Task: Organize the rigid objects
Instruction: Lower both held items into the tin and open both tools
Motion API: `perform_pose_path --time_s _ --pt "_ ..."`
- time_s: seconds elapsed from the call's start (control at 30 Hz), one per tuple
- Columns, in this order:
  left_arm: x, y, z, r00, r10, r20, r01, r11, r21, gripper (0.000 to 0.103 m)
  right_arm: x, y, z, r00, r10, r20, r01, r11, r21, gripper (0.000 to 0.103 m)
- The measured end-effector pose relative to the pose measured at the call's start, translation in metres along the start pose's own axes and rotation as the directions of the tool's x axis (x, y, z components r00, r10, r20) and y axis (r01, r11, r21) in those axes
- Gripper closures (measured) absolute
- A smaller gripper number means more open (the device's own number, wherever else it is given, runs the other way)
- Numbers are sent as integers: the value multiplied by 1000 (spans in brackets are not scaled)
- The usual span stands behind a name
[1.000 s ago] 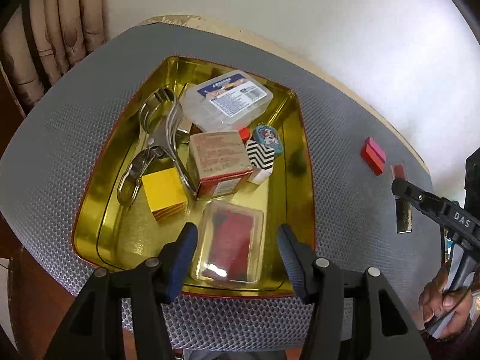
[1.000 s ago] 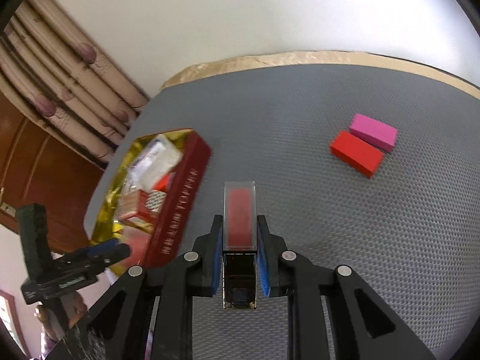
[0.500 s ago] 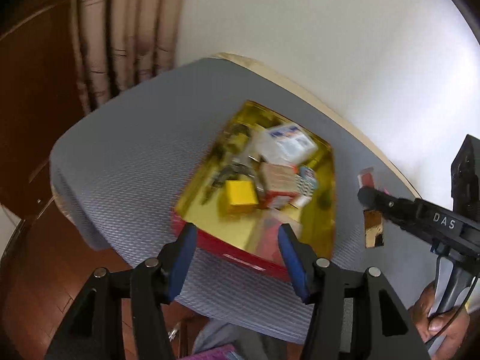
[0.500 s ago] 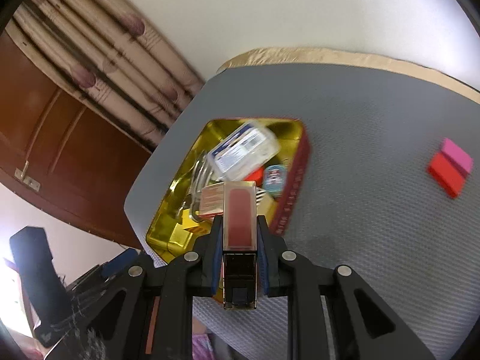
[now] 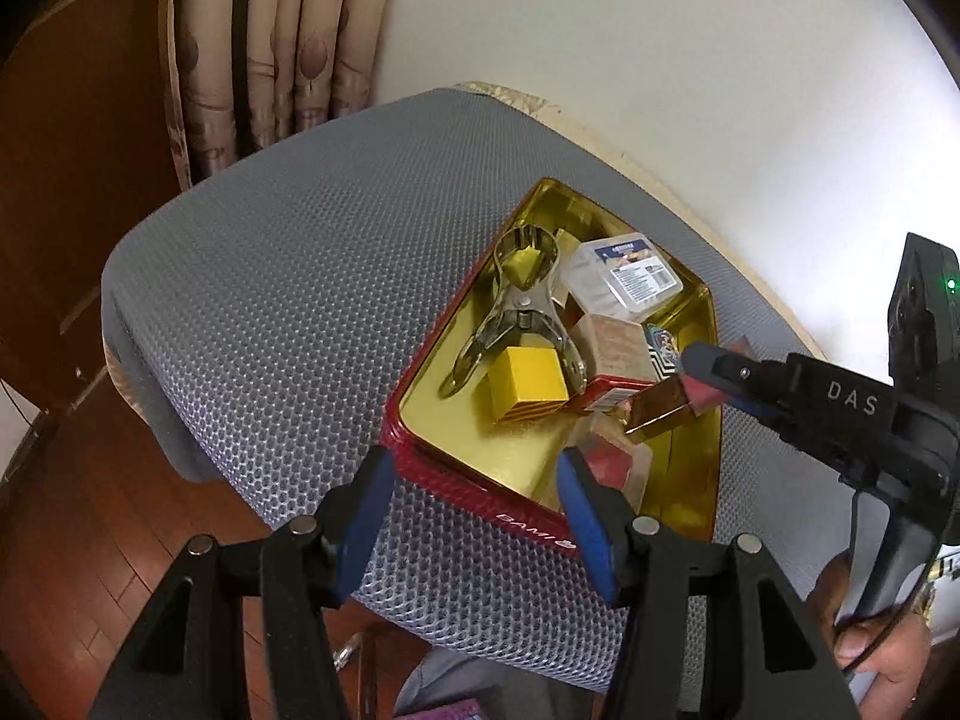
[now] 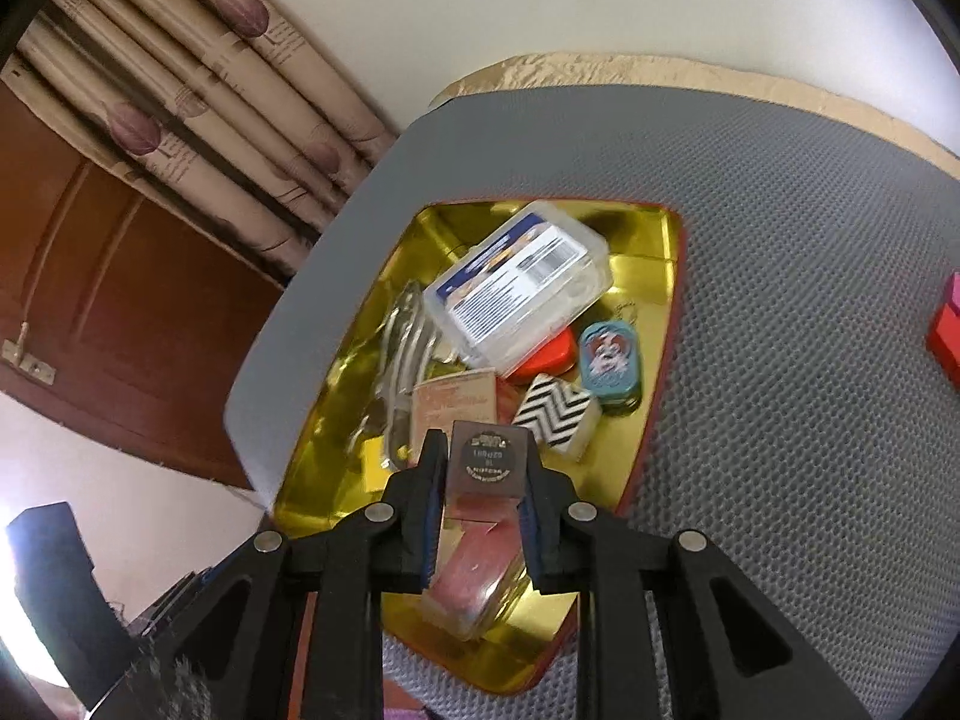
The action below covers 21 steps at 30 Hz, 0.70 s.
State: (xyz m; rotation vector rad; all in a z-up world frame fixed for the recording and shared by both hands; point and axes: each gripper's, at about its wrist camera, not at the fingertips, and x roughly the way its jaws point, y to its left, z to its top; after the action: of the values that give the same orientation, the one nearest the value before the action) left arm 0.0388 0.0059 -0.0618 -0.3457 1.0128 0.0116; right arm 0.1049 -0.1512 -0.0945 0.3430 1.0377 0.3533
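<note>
Hanging over the near end of the gold tray [image 6: 654,276], the right gripper [image 6: 483,474] has its jaws clenched on a slim lipstick case [image 6: 487,461]. The case's long axis runs along the fingers, its labelled butt end facing the camera; from the left wrist view the case [image 5: 660,411] slants down toward the tray floor, gold end lowest. Just under it in the tray lies a clear box with red contents [image 6: 474,576]. Farther into the tray sit a zigzag-patterned block [image 6: 555,414], a teal tin [image 6: 609,363], a tan carton [image 6: 456,408], a labelled clear plastic box [image 6: 519,288], a metal clamp [image 5: 519,312] and a yellow cube [image 5: 528,384]. The left gripper [image 5: 474,504] hovers at the tray's red near wall [image 5: 480,501], jaws spread wide, grasping nothing. On the grey-matted table right of the tray, a red block [image 6: 945,339] shows at the frame edge.
</note>
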Motion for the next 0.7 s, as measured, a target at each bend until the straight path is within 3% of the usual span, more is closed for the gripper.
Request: perform_pose_path --time_s 0.07,0.1,0.2,0.27,0.4,0.47,0.53,0.6,0.63,0.7 --pt "4 3 1 1000 -5 -15 5 1000 -15 46 2 -5 3 1000 25 6 -26 1000 16 79" --pt "5 4 1 1000 -7 -19 6 1000 -21 46 1 -8 5 999 32 16 -32 999 21 73" --pt "7 5 1 1000 -5 -24 5 1000 -29 46 -8 -19 13 994 66 82 -71 996 57 46" --pt "7 4 1 1000 -2 -21 1 1000 -24 46 -18 -26 17 986 109 126 -119 990 74 46" --pt "8 0 -1 1000 3 -24 -3 1000 -2 46 -42 -38 19 976 92 197 -107 992 67 44" --pt "7 -2 -3 1000 6 -21 -5 1000 8 46 -56 -50 14 970 -16 243 1 998 63 37" --pt "6 -3 -3 1000 13 -8 -13 1000 18 46 -66 -65 2 944 -163 286 152 987 60 34" --pt "5 -5 -4 1000 22 8 -22 999 28 46 -74 -86 -16 896 -322 305 318 946 65 31" --pt "4 -5 -5 1000 25 11 -25 999 30 46 -77 -106 -29 858 -419 297 412 907 90 31" --pt "4 -7 -6 999 31 16 -31 999 40 46 -83 -143 -48 812 -519 266 499 855 144 31"
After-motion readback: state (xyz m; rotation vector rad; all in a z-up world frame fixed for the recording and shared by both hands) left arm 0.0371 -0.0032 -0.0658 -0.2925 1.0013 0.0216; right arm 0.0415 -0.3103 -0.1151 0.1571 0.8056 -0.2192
